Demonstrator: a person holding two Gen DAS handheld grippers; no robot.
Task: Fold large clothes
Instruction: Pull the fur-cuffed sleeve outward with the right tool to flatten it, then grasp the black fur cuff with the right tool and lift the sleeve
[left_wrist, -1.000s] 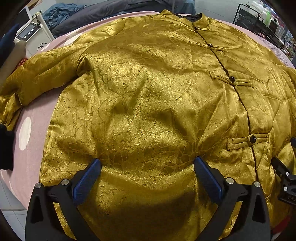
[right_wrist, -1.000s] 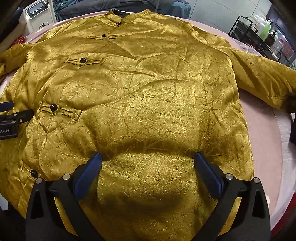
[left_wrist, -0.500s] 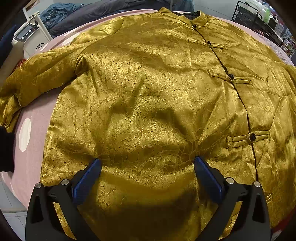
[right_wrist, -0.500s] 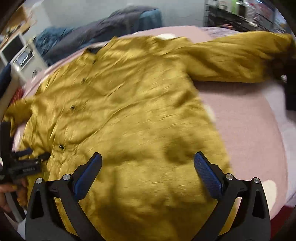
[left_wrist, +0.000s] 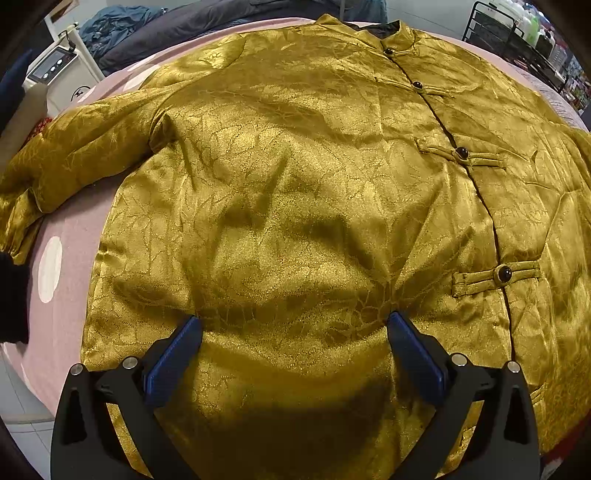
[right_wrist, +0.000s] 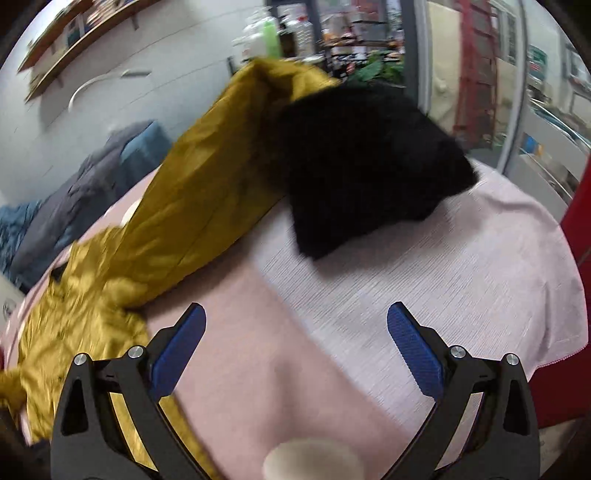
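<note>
Left gripper (left_wrist: 293, 332) gapes over gold jacket (left_wrist: 295, 184).

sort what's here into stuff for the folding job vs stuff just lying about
For the job: gold jacket, its sleeve with black cuff, left tongs, right tongs.

Lying about: white machine, dark bedding, wire rack.

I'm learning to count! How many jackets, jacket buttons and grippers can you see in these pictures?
jacket: 1
buttons: 4 showing
grippers: 2, the left gripper and the right gripper, both open
Total: 7
</note>
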